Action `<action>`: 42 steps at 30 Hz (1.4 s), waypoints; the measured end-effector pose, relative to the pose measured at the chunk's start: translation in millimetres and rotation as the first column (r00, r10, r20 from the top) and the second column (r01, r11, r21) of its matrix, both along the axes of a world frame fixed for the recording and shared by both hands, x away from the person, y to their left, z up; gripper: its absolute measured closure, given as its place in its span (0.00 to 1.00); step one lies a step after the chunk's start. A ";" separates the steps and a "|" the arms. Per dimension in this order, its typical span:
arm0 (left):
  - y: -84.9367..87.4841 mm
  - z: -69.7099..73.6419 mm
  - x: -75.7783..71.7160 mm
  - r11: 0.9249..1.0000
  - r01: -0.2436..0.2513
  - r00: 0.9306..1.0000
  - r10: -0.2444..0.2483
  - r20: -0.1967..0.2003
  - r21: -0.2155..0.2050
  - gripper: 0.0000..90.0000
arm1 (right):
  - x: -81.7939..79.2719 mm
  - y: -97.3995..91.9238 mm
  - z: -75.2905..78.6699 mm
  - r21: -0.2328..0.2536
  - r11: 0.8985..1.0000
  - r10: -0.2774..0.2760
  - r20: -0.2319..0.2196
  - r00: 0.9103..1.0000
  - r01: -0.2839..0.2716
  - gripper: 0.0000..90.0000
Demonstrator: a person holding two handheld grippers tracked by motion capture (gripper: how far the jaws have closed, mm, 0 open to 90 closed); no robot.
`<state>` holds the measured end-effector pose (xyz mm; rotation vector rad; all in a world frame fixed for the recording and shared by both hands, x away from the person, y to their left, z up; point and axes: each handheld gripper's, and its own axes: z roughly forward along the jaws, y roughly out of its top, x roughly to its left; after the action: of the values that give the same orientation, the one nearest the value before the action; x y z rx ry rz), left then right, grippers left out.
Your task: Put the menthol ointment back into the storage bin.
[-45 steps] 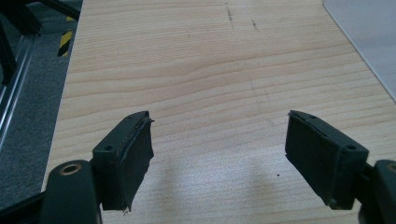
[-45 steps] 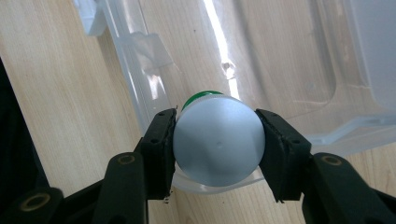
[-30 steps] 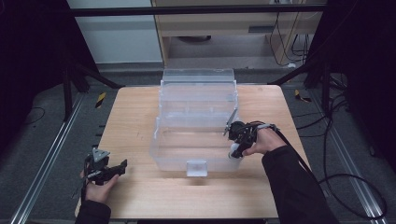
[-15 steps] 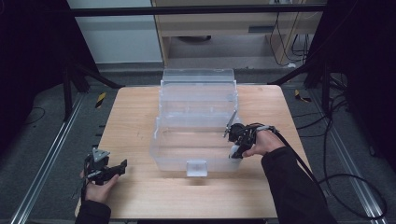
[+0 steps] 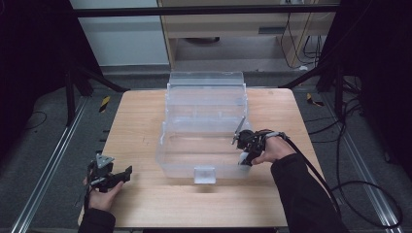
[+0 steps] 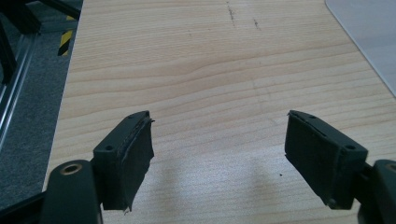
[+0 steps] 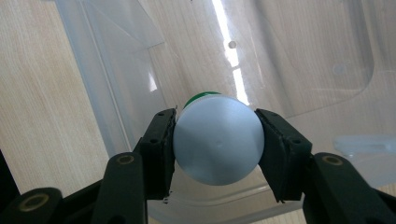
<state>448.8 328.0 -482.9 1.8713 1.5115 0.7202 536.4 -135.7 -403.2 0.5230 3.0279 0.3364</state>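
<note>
A clear plastic storage box (image 5: 204, 127) stands in the middle of the wooden table (image 5: 141, 116) with its lid tipped up at the back. My right gripper (image 5: 245, 152) hovers over the box's near right corner, shut on a white round bottle (image 7: 215, 140) with a green cap at its far end. In the high view the bottle (image 5: 243, 159) shows as a white spot under the hand. The box's wall and rim (image 7: 116, 70) lie beneath the bottle in the right gripper view. My left gripper (image 5: 121, 174) rests at the table's front left, open and holding nothing (image 6: 219, 140).
The box has a small latch (image 5: 204, 174) on its front wall. Bare wood spreads between the left gripper and the box. A cable (image 5: 316, 170) trails from the right gripper over the table's right edge. Metal rails (image 5: 43, 174) run along the floor on both sides.
</note>
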 end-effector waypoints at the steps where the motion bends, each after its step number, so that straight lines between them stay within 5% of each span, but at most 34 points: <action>1: -0.1 0.0 0.0 1.000 0.001 1.000 -0.001 -0.001 0.000 0.25 | -0.3 -0.1 0.0 0.002 1.000 -0.001 0.001 1.000 0.001 0.55; 15: -0.4 0.1 0.0 1.000 0.002 1.000 -0.002 0.000 -0.001 0.25 | -4.1 -3.1 7.4 0.036 0.999 -0.024 0.025 0.999 0.023 0.51; 21: -0.8 0.0 -0.3 1.000 0.003 1.000 -0.003 -0.002 -0.002 0.25 | -9.8 -14.6 22.6 0.135 0.988 -0.083 0.088 0.993 0.071 0.38; 29: -1.1 -0.3 -0.4 1.000 0.000 1.000 0.000 -0.003 -0.001 0.25 | -24.5 -38.0 41.4 0.289 0.948 -0.191 0.182 0.964 0.133 0.31; 34: -1.2 -0.2 -0.7 1.000 0.001 1.000 -0.001 -0.003 -0.001 0.25 | -37.4 -57.6 43.6 0.387 0.902 -0.292 0.218 0.931 0.192 0.29; 35: -1.2 -0.2 -0.7 1.000 0.001 1.000 -0.001 -0.003 -0.001 0.25 | -37.4 -57.6 43.6 0.387 0.902 -0.292 0.218 0.931 0.192 0.29; 36: -1.3 -0.3 -0.6 1.000 0.001 1.000 -0.001 -0.003 -0.001 0.25 | -42.6 -64.7 41.4 0.425 0.879 -0.334 0.229 0.915 0.215 0.28; 39: -1.8 -0.4 -0.7 1.000 0.002 1.000 -0.002 -0.003 0.002 0.25 | -50.7 -74.8 35.6 0.469 0.848 -0.385 0.229 0.894 0.246 0.28; 42: -2.2 -0.4 -0.9 1.000 0.005 1.000 -0.005 -0.002 0.002 0.26 | -57.7 -84.0 26.6 0.489 0.830 -0.420 0.234 0.877 0.267 0.28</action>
<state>447.9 325.8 -483.4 1.8770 1.5070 0.7181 478.7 -219.7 -376.6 0.9244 2.4507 0.9915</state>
